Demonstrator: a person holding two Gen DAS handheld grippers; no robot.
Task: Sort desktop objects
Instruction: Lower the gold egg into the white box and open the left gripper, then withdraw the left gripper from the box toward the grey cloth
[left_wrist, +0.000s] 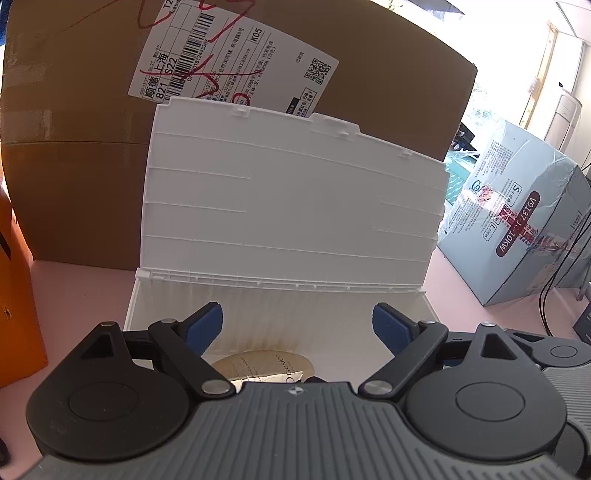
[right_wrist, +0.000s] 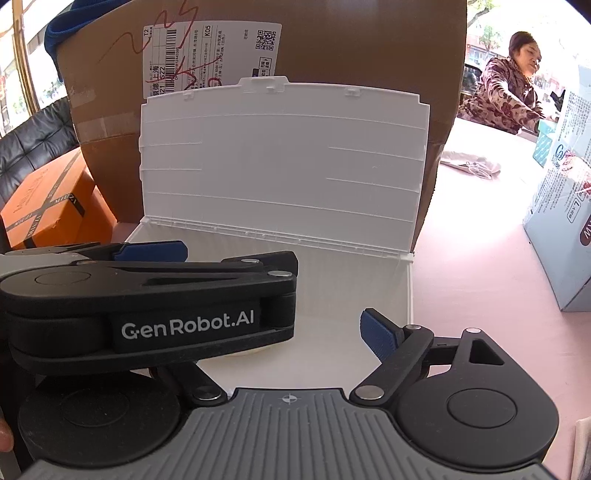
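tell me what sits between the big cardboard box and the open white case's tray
Only the case's raised lid: it stands up from the hinge at the back of the tray and leans against the cardboard box. Both wrist views show this.

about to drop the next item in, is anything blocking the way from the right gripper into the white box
Yes. The left gripper lies across the left part of the white box, just ahead of the right gripper. The lid stands open against the cardboard box, and the box's right half looks clear.
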